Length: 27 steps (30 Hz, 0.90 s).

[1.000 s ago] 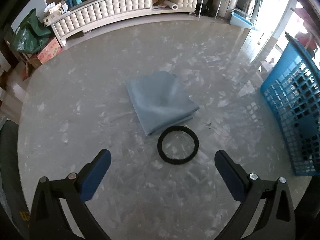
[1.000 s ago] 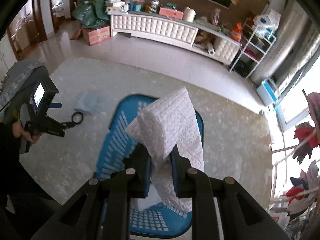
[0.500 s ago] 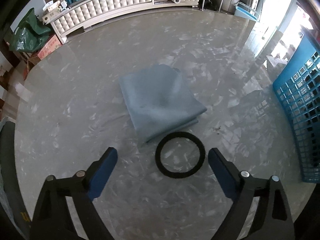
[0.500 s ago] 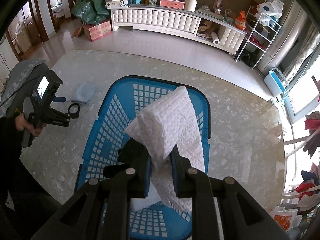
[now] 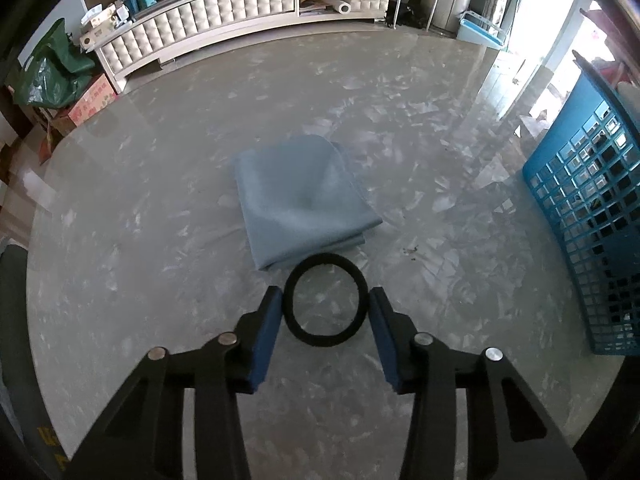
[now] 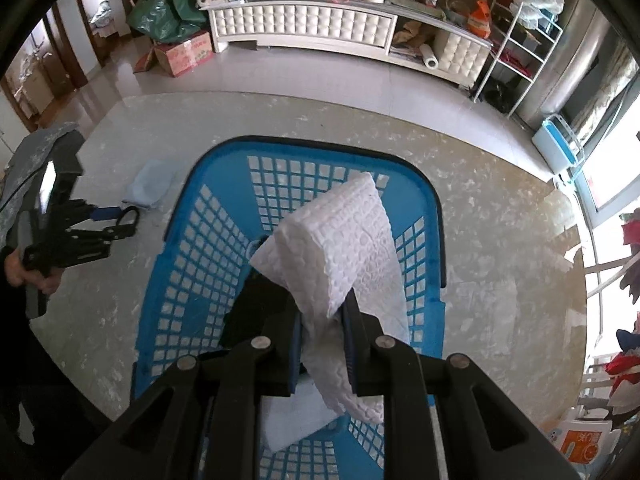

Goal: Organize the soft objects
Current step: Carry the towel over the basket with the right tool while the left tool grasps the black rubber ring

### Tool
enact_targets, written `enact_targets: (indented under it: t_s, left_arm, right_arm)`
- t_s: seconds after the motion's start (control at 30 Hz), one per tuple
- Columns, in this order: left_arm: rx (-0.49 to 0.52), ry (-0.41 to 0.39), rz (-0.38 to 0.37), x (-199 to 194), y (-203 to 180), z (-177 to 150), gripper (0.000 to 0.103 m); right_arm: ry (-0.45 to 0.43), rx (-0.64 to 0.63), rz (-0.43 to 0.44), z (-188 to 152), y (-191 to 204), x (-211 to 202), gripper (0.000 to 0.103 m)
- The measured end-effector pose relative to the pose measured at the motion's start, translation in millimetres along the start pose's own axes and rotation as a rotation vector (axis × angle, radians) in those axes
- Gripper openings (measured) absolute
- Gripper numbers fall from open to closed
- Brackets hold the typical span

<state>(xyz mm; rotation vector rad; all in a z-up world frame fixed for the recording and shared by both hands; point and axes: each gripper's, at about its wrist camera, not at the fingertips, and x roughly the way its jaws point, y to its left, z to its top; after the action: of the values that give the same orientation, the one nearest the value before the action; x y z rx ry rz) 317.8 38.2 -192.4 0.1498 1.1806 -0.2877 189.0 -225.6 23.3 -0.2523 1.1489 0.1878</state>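
Observation:
A black ring (image 5: 325, 299) lies on the marble table, just in front of a folded blue cloth (image 5: 301, 201). My left gripper (image 5: 325, 303) has its pads touching both sides of the ring; it also shows in the right wrist view (image 6: 120, 222). My right gripper (image 6: 323, 320) is shut on a white quilted cloth (image 6: 344, 248) and holds it above the blue basket (image 6: 434, 216). The basket's lattice wall shows at the right of the left wrist view (image 5: 592, 216). A dark item lies in the basket under the cloth.
A white tufted cabinet (image 5: 208, 20) and a wire shelf (image 6: 516, 44) stand beyond the table. A green bag on a cardboard box (image 6: 176, 36) sits on the floor. The table edge curves near the basket's right side.
My left gripper has moved forward and narrowed from wide open until its pads touch the black ring. My right gripper has carried the white cloth over the middle of the basket.

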Motion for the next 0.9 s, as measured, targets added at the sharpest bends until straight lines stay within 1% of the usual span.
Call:
enact_targets:
  t_s: [0.07, 0.2, 0.4, 0.63, 0.8, 0.87, 0.9]
  left_arm:
    - [-0.003, -0.004, 0.002, -3, 2, -1, 0.035]
    - [-0.007, -0.011, -0.004, -10, 2, -3, 0.034]
    - [0.016, -0.041, -0.006, -35, -4, -7, 0.034]
    - [0.021, -0.093, -0.015, -76, -8, -15, 0.034]
    - [0.023, -0.133, -0.028, -102, -14, -21, 0.034]
    - [0.033, -0.145, -0.029, -111, -19, -23, 0.034]
    - [0.038, -0.151, -0.031, -116, -22, -24, 0.034]
  right_arm:
    - [0.012, -0.002, 0.000, 1, 2, 4, 0.017]
    - [0.039, 0.007, -0.005, 6, 4, 15, 0.017]
    - [0.060, 0.023, 0.016, 1, 6, 27, 0.017]
    - [0.048, 0.050, 0.034, 3, 4, 26, 0.019]
    - [0.050, 0.068, 0.051, 5, 1, 28, 0.028]
    - [0.052, 0.088, 0.072, 6, 0, 27, 0.043]
    - [0.048, 0.094, 0.085, 5, 1, 26, 0.046]
